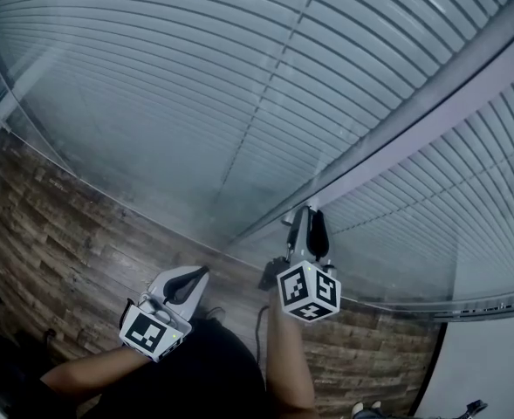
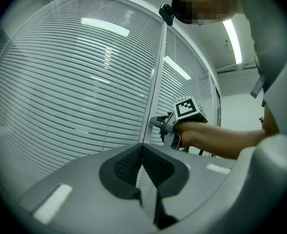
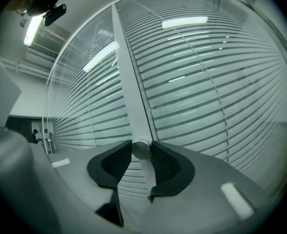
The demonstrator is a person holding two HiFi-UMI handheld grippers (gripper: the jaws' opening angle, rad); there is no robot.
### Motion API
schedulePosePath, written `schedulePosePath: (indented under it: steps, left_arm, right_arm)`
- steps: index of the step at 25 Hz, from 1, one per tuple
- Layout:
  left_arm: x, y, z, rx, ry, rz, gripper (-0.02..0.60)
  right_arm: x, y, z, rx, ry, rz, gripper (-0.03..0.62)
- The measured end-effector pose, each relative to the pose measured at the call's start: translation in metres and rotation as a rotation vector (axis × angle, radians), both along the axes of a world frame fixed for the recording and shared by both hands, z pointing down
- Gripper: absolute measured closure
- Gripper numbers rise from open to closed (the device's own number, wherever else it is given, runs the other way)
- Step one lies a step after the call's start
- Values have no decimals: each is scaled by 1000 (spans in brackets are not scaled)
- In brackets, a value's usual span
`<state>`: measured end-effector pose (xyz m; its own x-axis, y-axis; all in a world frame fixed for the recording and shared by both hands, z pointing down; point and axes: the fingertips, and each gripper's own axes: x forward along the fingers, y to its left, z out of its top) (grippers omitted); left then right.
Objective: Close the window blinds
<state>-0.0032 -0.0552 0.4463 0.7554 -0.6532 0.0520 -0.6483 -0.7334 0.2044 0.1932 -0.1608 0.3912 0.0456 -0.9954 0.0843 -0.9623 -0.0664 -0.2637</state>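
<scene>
Blinds [image 1: 178, 94] hang behind the glass wall in front of you, their slats filling the panes on both sides of the grey frame post [image 1: 396, 133]. Your left gripper [image 1: 197, 278] sits low on the left, apart from the glass and above the wood-look floor [image 1: 56, 225]. Its jaws are together with nothing between them. To its right, your right gripper [image 1: 307, 218] is up against the post, its jaws clamped on the small round knob [image 3: 141, 149] sticking out from it.
</scene>
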Motion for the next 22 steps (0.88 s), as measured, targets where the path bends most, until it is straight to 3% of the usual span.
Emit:
schedulePosePath:
  steps: [16, 18, 22]
  left_arm:
    - [5, 0, 2, -6, -3, 13, 583]
    - [8, 2, 1, -3, -3, 16, 583]
    - [18, 9, -2, 2, -2, 29, 583]
  right_arm:
    - [-22, -4, 5, -212, 1044, -143, 468]
    - [-22, -2, 6, -229, 1121, -171, 468]
    - [-20, 1, 4, -209, 1134, -206, 465]
